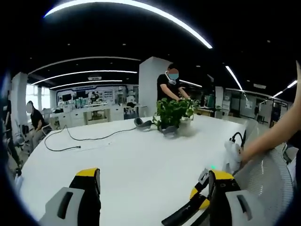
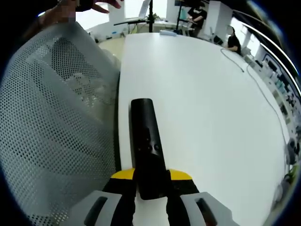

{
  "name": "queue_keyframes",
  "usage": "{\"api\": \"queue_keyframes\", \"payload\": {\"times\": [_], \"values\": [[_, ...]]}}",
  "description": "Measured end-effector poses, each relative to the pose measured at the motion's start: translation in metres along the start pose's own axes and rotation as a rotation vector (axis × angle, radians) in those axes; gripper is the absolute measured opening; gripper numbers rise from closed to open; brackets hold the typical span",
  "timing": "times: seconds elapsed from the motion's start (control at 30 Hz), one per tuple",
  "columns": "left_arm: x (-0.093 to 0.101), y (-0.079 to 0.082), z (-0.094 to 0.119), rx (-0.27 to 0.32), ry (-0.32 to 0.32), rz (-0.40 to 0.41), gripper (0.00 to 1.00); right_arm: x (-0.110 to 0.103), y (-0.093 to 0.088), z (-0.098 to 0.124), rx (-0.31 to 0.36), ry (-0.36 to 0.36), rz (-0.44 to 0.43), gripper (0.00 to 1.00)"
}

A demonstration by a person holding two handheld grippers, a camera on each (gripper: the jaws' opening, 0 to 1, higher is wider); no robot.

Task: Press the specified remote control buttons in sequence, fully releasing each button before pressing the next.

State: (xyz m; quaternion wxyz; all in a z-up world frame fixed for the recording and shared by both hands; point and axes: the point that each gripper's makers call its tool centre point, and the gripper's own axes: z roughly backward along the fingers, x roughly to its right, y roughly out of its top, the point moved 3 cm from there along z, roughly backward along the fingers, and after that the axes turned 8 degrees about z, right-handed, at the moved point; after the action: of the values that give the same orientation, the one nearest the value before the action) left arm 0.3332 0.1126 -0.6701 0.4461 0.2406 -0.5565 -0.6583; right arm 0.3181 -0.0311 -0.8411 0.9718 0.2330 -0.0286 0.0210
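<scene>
At lower centre of the right gripper view, clenched in the right tool [image 2: 150,188]: remote control [image 2: 146,141], long axis toward frame top; left tool [image 1: 150,188] released, alongside.

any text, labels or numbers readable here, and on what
None can be read.
Remote control, held in the right tool: button marks too small to read.
Signs on the far wall: blurred.
Left tool: no lettering visible.

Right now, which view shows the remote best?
Right gripper view: the black remote runs lengthwise, buttons up, its near end clamped in the right tongs. Left gripper view catches only a dark edge-on sliver at the bottom.
</scene>
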Motion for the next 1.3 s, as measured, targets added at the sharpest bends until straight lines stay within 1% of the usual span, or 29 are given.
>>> {"api": "queue_keyframes", "payload": {"times": [0.07,0.13,0.2,0.23,0.27,0.37,0.4,0.43,0.47,0.5,0.6,0.7,0.77,0.8,0.9,0.93,1.03,1.13,1.2,1.23,1.3], "values": [[-0.005,-0.005,0.001,-0.02,0.032,-0.009,1.0,0.0,0.0,0.0,0.001,-0.002,-0.003,0.22],[-0.013,-0.01,0.002,-0.054,0.073,-0.051,1.0,0.0,0.0,0.0,0.003,-0.003,-0.004,0.22],[-0.018,-0.006,0.004,-0.039,0.092,-0.038,1.0,0.0,0.0,0.0,0.007,-0.003,-0.01,0.22],[-0.023,-0.003,0.007,-0.024,0.115,-0.029,1.0,0.0,0.0,0.0,0.008,-0.004,-0.009,0.22],[-0.024,-0.003,0.008,-0.023,0.116,-0.03,1.0,0.0,0.0,0.0,0.009,-0.004,-0.01,0.22],[-0.033,-0.005,0.018,-0.028,0.153,-0.067,1.0,0.0,0.0,0.0,0.013,-0.004,-0.013,0.22],[-0.035,-0.007,0.019,-0.024,0.157,-0.061,1.0,0.0,0.0,0.0,0.014,-0.004,-0.013,0.22],[-0.037,-0.01,0.02,-0.013,0.169,-0.027,1.0,0.0,0.0,0.0,0.015,-0.004,-0.015,0.22],[-0.037,-0.01,0.02,-0.011,0.166,0.0,1.0,0.0,0.0,0.0,0.015,-0.005,-0.018,0.22],[-0.04,-0.008,0.019,-0.011,0.176,0.006,1.0,0.0,0.0,0.0,0.015,-0.006,-0.015,0.22],[-0.044,-0.004,0.02,0.017,0.198,0.003,1.0,0.0,0.0,0.0,0.019,-0.007,-0.014,0.22],[-0.045,-0.006,0.022,0.018,0.2,0.009,1.0,-0.001,0.0,0.001,0.028,-0.006,-0.014,0.22],[-0.045,-0.006,0.022,0.016,0.197,0.007,1.0,-0.001,0.0,0.001,0.022,0.0,-0.004,0.22],[-0.044,-0.007,0.021,0.014,0.19,0.008,1.0,0.0,0.0,0.001,0.014,0.007,0.018,0.22],[-0.042,-0.006,0.021,0.015,0.18,0.003,1.0,0.0,0.0,0.001,0.002,0.011,0.024,0.21],[-0.042,-0.006,0.021,0.017,0.176,0.001,1.0,-0.001,0.001,0.002,-0.006,0.016,0.041,0.21],[-0.042,-0.004,0.022,0.029,0.169,0.001,1.0,0.0,0.001,0.001,-0.013,0.02,0.054,0.2],[-0.043,-0.003,0.022,0.04,0.165,0.017,1.0,0.002,0.001,0.001,-0.006,0.026,0.062,0.2],[-0.043,-0.001,0.023,0.056,0.153,0.047,1.0,0.003,0.001,0.001,-0.005,0.029,0.064,0.2],[-0.044,0.001,0.024,0.069,0.155,0.057,1.0,0.004,0.001,0.001,-0.007,0.031,0.066,0.2],[-0.047,0.001,0.025,0.074,0.16,0.075,1.0,0.006,0.001,0.001,-0.01,0.033,0.072,0.2]]}}
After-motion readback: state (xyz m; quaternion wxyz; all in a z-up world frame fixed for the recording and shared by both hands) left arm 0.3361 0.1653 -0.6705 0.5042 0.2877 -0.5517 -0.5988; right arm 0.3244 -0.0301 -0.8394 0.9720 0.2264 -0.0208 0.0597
